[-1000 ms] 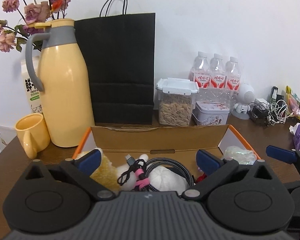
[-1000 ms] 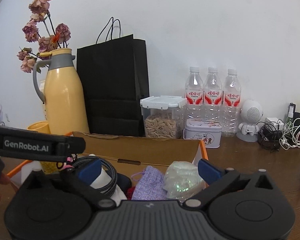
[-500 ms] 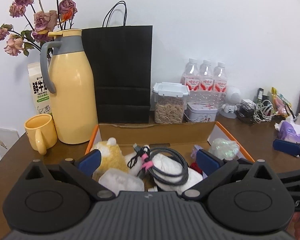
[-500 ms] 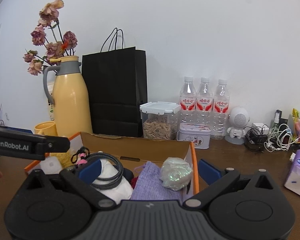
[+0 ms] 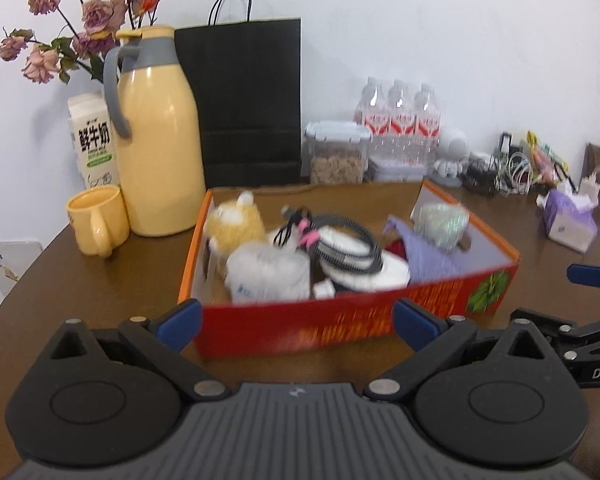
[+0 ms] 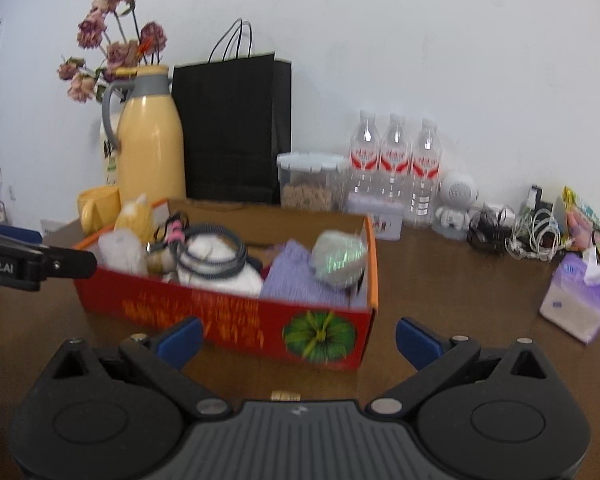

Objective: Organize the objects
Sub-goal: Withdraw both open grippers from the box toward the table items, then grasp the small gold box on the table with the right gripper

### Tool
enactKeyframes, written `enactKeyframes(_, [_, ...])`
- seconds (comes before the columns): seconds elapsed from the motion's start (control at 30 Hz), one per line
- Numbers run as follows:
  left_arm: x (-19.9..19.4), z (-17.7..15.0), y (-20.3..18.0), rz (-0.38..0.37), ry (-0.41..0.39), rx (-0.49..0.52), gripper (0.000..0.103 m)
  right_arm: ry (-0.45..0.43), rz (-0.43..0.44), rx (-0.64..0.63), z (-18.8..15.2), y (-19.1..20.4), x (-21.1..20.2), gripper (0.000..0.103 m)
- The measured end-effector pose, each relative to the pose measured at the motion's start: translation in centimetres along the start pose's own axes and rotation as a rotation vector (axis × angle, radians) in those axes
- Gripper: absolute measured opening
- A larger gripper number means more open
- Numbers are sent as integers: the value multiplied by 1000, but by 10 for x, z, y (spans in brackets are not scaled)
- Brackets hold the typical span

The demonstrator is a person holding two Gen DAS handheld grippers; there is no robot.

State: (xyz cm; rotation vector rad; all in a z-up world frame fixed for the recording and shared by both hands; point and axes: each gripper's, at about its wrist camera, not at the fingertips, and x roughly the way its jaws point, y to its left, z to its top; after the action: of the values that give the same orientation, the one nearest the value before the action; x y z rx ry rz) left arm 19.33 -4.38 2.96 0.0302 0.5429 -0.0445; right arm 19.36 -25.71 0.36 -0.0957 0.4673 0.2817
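Brown table [image 5: 140,280], white wall behind. Box [image 5: 352,320] mid-table, filled: plush [image 5: 236,224], cable [image 5: 340,240], pouch [image 5: 424,256]. Left gripper [image 5: 296,320] and right gripper [image 6: 298,336] both wide, empty, short of box. Packing looks mostly done; tissues [image 6: 576,300] left outside.

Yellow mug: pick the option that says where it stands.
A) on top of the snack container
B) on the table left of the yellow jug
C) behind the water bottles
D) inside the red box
B: the yellow mug stands on the table, left of the yellow jug and outside the red box.
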Motion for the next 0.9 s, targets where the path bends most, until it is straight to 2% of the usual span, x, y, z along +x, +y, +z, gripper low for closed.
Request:
enactKeyframes(0.23, [-1, -29, 11, -4, 44, -7, 103, 77, -6, 3, -34, 4, 0, 103])
enactKeyframes(0.37, [1, -40, 10, -9, 59, -5, 103, 90, -10, 0, -42, 6, 2, 103])
enactKeyframes(0.43, [3, -44, 10, -10, 63, -6, 103, 89, -15, -4, -44, 7, 3, 99])
enactKeyframes(0.53, [6, -46, 10, -7, 64, -8, 103, 108, -21, 15, -44, 5, 11, 79])
enactKeyframes(0.57, [7, -46, 11, -7, 64, -11, 103, 115, -16, 29, -44, 3, 13, 76])
enactKeyframes(0.63, [9, -47, 12, -8, 65, -18, 103, 128, -9, 48, -44, 1, 19, 61])
enactKeyframes(0.77, [12, -47, 10, -13, 67, -21, 103, 144, -9, 64, -41, 1, 32, 55])
enactKeyframes(0.83, [13, -47, 9, -17, 66, -19, 103, 156, -16, 64, -41, 2, 38, 42])
enactKeyframes(0.9, [14, -47, 7, -20, 67, -16, 103, 169, -13, 68, -42, 2, 42, 36])
